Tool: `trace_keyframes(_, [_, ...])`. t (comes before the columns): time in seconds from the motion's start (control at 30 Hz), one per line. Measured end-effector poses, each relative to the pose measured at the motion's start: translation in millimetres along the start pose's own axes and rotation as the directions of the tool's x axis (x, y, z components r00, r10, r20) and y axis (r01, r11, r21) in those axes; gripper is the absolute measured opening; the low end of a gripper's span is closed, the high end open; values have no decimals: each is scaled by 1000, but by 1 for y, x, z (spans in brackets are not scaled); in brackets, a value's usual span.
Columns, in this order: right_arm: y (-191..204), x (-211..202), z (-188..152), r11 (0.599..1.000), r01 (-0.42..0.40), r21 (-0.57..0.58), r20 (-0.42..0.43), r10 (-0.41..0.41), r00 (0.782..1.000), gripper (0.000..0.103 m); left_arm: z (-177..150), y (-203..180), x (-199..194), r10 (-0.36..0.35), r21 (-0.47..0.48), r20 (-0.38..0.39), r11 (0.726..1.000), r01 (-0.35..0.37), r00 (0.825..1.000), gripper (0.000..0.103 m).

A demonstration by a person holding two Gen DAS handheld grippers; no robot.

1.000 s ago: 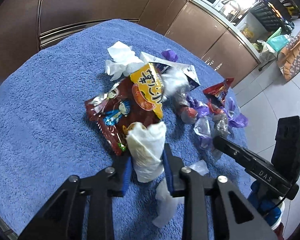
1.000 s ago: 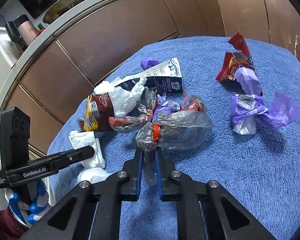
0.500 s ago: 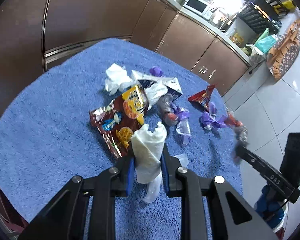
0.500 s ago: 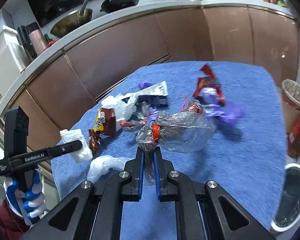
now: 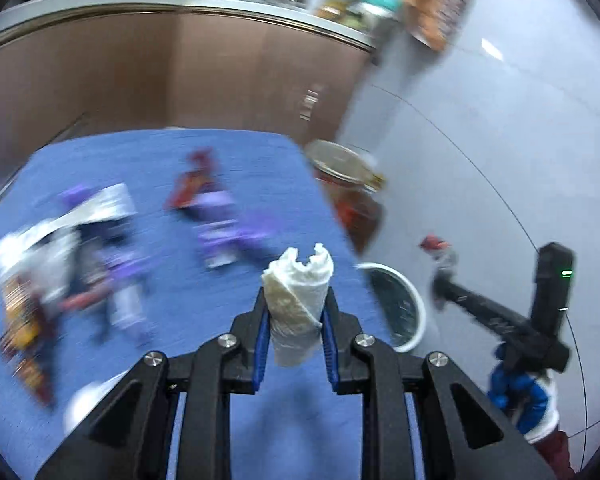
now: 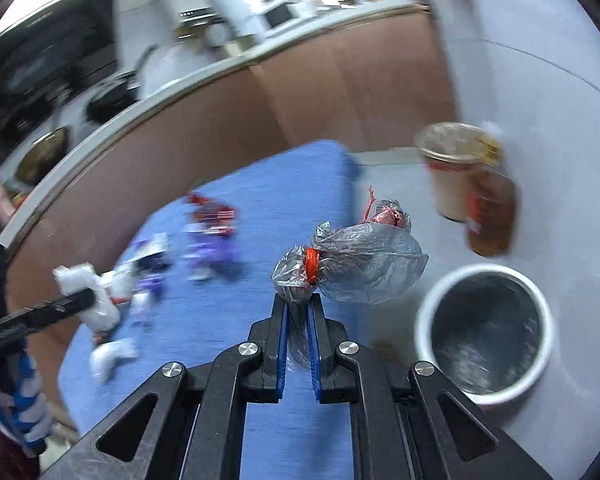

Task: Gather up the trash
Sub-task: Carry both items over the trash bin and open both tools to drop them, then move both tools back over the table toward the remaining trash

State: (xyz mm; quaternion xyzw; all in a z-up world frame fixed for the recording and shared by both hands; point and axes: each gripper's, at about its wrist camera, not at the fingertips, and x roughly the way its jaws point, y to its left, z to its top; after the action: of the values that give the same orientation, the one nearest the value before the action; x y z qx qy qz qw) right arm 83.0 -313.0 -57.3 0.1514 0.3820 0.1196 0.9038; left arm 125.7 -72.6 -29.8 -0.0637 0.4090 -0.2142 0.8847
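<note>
My left gripper (image 5: 296,294) is shut on a crumpled white tissue (image 5: 298,300) and holds it above the right edge of the blue towel-covered table (image 5: 180,280). My right gripper (image 6: 298,300) is shut on a clear plastic bag with a red tie (image 6: 356,256), held near the table's right edge. A white-rimmed trash bin (image 6: 488,328) stands on the floor just right of it; the bin also shows in the left wrist view (image 5: 400,308). Blurred wrappers (image 5: 220,216) lie on the towel. The right gripper shows in the left wrist view (image 5: 444,280), the left in the right wrist view (image 6: 88,296).
Two brownish containers (image 6: 468,176) stand on the grey floor beyond the bin. Brown kitchen cabinets (image 6: 300,100) run behind the table. Purple, red and white wrappers (image 6: 208,236) lie on the towel's left part.
Both grippers have swung right with their loads, away from the trash pile and towards the table's right edge. The bin on the floor is now close. Both views are motion-blurred.
</note>
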Motion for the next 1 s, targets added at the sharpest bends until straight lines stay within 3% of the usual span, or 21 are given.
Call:
trace_keyframes(0.2, [-74, 22, -11, 984, 166, 64, -73, -161, 984, 9, 34, -94, 96, -114, 118, -118, 985, 128, 987, 22])
trace_keyframes(0.47, [-164, 82, -27, 956, 222, 191, -213, -181, 960, 11, 34, -172, 237, -123, 148, -302, 974, 174, 945, 22])
trace_keyframes(0.6, [-198, 110, -34, 936, 250, 249, -259, -184, 948, 12, 26, -181, 281, -108, 143, -355, 975, 168, 928, 24])
trace_keyframes(0.67, [-208, 115, -38, 925, 268, 269, -265, -196, 944, 15, 26, -179, 296, -107, 136, -373, 976, 168, 922, 30])
trace_keyframes(0.73, [-217, 116, -39, 913, 302, 275, -274, -227, 934, 33, 26, -179, 306, -110, 133, -378, 976, 171, 919, 42])
trace_keyframes(0.8, [-219, 116, -40, 901, 332, 279, -278, -255, 926, 42, 25, -182, 313, -111, 131, -383, 976, 173, 917, 47])
trace_keyframes(1.0, [-227, 112, -42, 888, 372, 269, -288, -294, 911, 47, 25, -180, 322, -135, 107, -389, 976, 191, 911, 47])
